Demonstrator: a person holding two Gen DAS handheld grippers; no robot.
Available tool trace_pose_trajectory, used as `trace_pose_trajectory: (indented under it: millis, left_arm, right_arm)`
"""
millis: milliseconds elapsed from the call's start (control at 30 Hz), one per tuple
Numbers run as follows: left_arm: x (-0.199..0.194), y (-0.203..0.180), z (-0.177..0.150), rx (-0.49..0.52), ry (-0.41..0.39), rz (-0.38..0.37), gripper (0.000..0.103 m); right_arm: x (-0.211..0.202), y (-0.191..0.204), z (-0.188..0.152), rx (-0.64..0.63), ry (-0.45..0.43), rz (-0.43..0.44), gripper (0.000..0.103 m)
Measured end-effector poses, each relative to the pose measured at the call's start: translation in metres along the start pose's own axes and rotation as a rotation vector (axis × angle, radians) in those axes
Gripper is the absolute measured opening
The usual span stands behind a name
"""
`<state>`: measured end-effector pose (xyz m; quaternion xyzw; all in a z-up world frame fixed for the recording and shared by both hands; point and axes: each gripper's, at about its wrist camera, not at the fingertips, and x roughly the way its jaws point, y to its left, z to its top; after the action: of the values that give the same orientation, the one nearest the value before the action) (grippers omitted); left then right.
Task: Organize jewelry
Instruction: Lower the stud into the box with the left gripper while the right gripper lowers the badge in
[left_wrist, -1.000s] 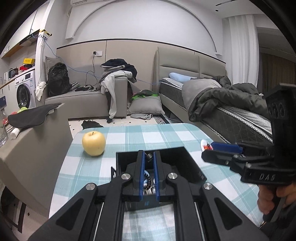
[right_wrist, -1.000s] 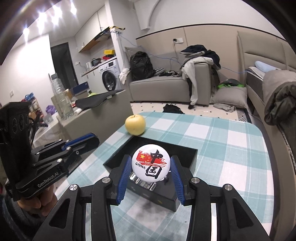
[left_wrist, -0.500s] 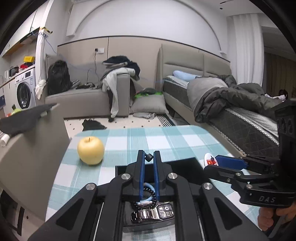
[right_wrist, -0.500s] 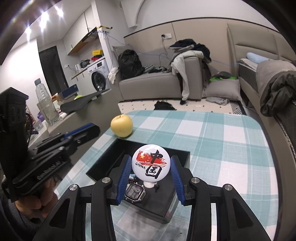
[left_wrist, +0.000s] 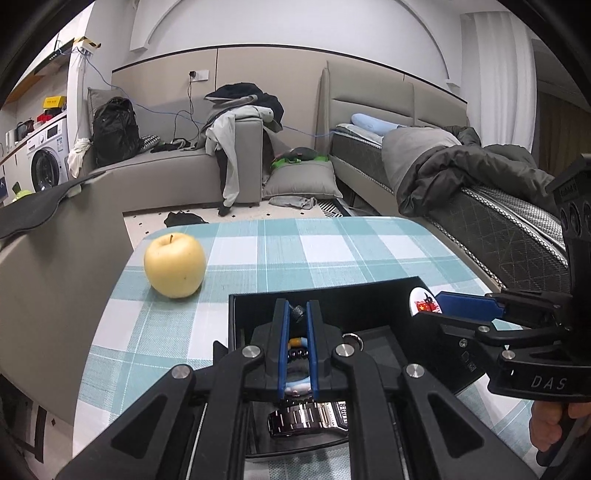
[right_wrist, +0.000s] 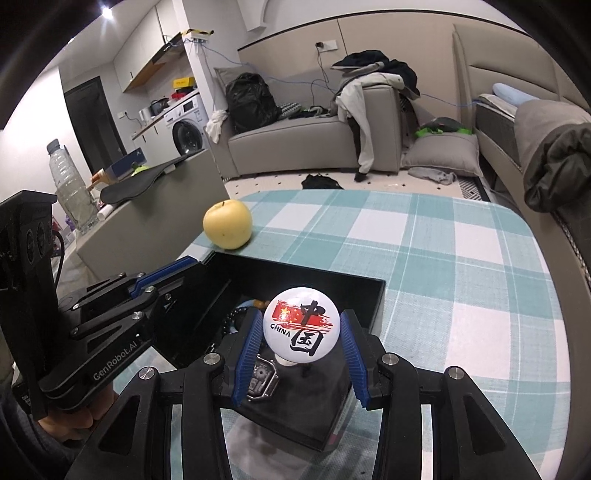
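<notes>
An open black jewelry box (left_wrist: 332, 292) sits on the checked tablecloth. Inside lie a silver watch (left_wrist: 310, 421), a dark bead bracelet (left_wrist: 297, 355) and a pale blue bangle (left_wrist: 295, 384). My left gripper (left_wrist: 297, 306) hovers over the box's left half, shut on a small dark metal piece (left_wrist: 297, 314) pinched at its tips. My right gripper (right_wrist: 301, 332) hangs over the box's right half, shut on a round white badge (right_wrist: 301, 325) printed with a red flag and "CHINA". The watch (right_wrist: 262, 380) shows below the badge. The left gripper (right_wrist: 194, 263) appears at the left of the right wrist view.
A yellow apple (left_wrist: 174, 265) stands on the tablecloth (left_wrist: 332, 251) behind the box's left corner. A grey ledge (right_wrist: 155, 218) with a plastic bottle (right_wrist: 72, 184) borders the table's left side. A bed (left_wrist: 498, 221) runs along the right edge.
Both grippers have come down and forward over the box, each still holding its item. The watch and bracelets inside the box have come into view.
</notes>
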<state>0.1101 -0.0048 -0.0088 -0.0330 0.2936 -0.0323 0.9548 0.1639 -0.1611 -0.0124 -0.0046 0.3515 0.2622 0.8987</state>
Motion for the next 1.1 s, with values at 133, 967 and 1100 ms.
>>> trace_pose_trajectory:
  millis: [133, 967, 1100]
  left_arm:
    - [0.003, 0.000, 0.000, 0.001, 0.011, -0.004, 0.005]
    - [0.009, 0.005, -0.009, -0.017, 0.059, -0.018, 0.005]
    - [0.011, 0.005, -0.008, -0.021, 0.063, -0.023, 0.005]
  right_arm:
    - [0.005, 0.004, 0.000, -0.009, 0.009, -0.006, 0.042]
    - [0.023, 0.009, 0.004, 0.027, 0.053, -0.033, 0.042]
    - [0.026, 0.010, 0.003, 0.027, 0.063, -0.034, 0.042]
